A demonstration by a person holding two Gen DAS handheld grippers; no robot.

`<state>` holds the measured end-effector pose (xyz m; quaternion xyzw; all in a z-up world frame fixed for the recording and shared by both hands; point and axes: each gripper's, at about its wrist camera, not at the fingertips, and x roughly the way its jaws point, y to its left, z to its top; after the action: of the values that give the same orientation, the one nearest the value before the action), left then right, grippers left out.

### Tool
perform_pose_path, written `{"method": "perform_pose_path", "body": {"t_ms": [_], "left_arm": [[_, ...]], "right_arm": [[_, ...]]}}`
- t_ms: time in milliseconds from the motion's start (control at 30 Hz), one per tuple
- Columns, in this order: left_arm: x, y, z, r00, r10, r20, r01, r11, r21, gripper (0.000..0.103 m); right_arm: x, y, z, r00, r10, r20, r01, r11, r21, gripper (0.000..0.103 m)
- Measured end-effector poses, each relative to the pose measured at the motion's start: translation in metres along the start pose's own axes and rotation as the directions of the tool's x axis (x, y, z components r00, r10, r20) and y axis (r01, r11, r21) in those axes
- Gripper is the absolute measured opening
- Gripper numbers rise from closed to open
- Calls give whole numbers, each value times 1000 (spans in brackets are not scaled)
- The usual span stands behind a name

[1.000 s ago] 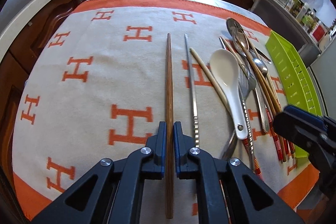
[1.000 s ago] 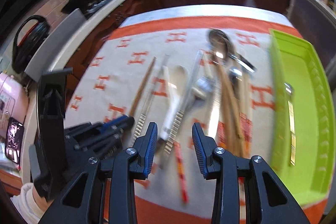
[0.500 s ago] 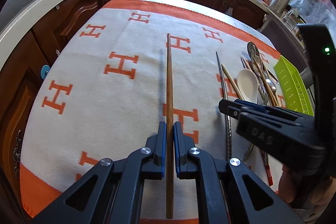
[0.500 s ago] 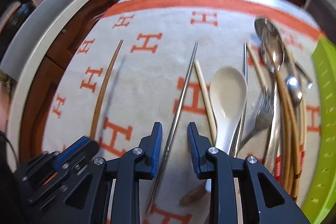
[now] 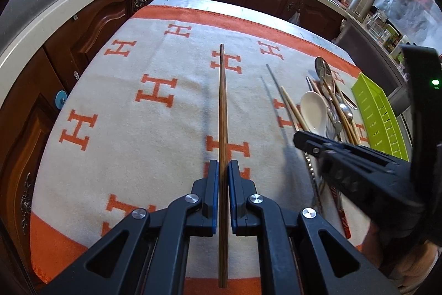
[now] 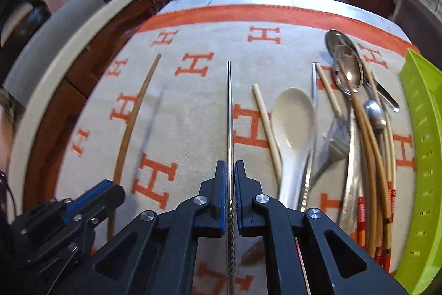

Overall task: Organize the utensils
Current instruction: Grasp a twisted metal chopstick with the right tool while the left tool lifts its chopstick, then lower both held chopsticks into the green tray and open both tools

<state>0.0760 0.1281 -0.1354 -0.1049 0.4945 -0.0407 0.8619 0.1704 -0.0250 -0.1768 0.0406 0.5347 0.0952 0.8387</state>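
Note:
My left gripper (image 5: pixel 223 173) is shut on a brown wooden chopstick (image 5: pixel 222 107) and holds it above the cloth, pointing away. My right gripper (image 6: pixel 230 176) is shut on a thin metal chopstick (image 6: pixel 229 112), also lifted. The metal chopstick (image 5: pixel 272 76) and the right gripper's body show at the right of the left wrist view. The wooden chopstick (image 6: pixel 138 112) and left gripper (image 6: pixel 94 198) show at the left of the right wrist view. A pile of utensils lies to the right: a white ceramic spoon (image 6: pixel 294 126), a fork (image 6: pixel 335 143), metal spoons (image 6: pixel 345 65) and bamboo chopsticks (image 6: pixel 370 145).
A cream cloth with orange H marks (image 5: pixel 154 93) covers the table. A lime green tray (image 6: pixel 425 145) stands at the right edge and also shows in the left wrist view (image 5: pixel 378 112). Dark wooden cabinets and a counter (image 5: pixel 83 18) surround the table.
My right gripper has closed on the metal chopstick and lifted it. My left gripper has moved left and up with the wooden chopstick.

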Motion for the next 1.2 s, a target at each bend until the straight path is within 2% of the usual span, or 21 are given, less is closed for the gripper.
{"method": "perform_pose_path", "body": {"t_ms": [133, 267, 467, 700, 867, 1067, 1200], "left_arm": [[-9, -16, 0, 1000, -10, 9, 10, 1000, 29, 4], [-17, -46, -1, 1000, -26, 16, 25, 996, 89, 4], [-20, -100, 1, 997, -74, -4, 74, 981, 178, 4], [-18, -165, 9, 993, -111, -28, 115, 955, 274, 4], [-8, -207, 17, 987, -145, -75, 161, 939, 303, 4], [11, -259, 27, 978, -170, -121, 201, 923, 327, 4], [28, -281, 32, 967, -191, -169, 236, 921, 309, 4]], "right_arm": [[-44, -31, -5, 996, 52, 75, -58, 995, 79, 5], [-93, -72, -12, 989, 28, 144, -48, 990, 134, 5], [-143, -149, -25, 971, -146, 188, 108, 974, 201, 5], [-135, -221, -44, 957, -281, 79, 258, 941, 220, 5], [-122, -242, -54, 975, -218, 49, 197, 942, 273, 6], [-139, -269, -57, 976, -164, 143, 103, 926, 362, 10], [-154, -283, -58, 964, -170, 207, 64, 898, 436, 11]]}}
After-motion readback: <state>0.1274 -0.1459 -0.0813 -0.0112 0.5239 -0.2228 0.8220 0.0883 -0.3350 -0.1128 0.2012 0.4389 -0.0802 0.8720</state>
